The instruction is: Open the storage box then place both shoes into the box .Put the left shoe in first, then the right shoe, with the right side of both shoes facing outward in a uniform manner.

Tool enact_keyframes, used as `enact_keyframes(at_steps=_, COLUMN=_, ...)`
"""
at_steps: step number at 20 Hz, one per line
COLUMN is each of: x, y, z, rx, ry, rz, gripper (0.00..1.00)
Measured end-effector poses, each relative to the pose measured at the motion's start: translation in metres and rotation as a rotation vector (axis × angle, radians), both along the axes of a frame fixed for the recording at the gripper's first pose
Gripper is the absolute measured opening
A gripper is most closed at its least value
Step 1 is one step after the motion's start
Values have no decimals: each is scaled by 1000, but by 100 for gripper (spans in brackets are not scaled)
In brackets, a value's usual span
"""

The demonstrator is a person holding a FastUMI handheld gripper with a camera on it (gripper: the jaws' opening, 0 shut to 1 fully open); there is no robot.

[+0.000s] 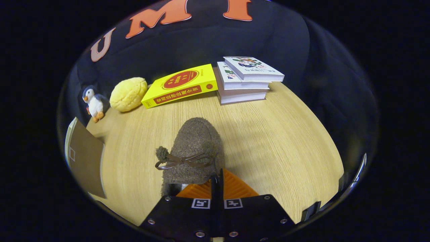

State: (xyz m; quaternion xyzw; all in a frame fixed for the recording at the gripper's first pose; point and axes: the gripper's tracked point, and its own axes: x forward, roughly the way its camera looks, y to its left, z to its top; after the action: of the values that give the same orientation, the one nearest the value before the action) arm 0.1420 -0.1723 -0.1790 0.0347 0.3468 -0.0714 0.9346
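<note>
Shoe (195, 148), brown and fuzzy with a bow, hangs toe-forward just ahead of our tool (216, 183), whose fingers look closed tight on its heel rim. We judge the pinch thin, so the shoe could swing or slip. A brown box flap (85, 161) stands to the left. The table (275, 141) ahead lies bare up to the yellow book (181, 85) and the stacked books (245, 80).

Even overhead light fell brightly on the worktop (268, 134), leaving soft shadows beside the shoe (193, 148) and under the stacked books (245, 80), while the fisheye bent the worktop's edges and the wall behind stayed dim, focus sharp throughout.
</note>
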Motion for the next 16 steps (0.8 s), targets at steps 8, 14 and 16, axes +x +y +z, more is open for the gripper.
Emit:
enact_keyframes(at_steps=8, x=-34, y=114, z=79, rx=79, ry=-81, rz=4, gripper=1)
enact_keyframes(at_steps=14, x=-52, y=236, z=127, rx=110, ry=-132, rz=59, gripper=1)
enact_keyframes(at_steps=16, x=-58, y=276, z=136, rx=121, ry=-141, rz=82, gripper=1)
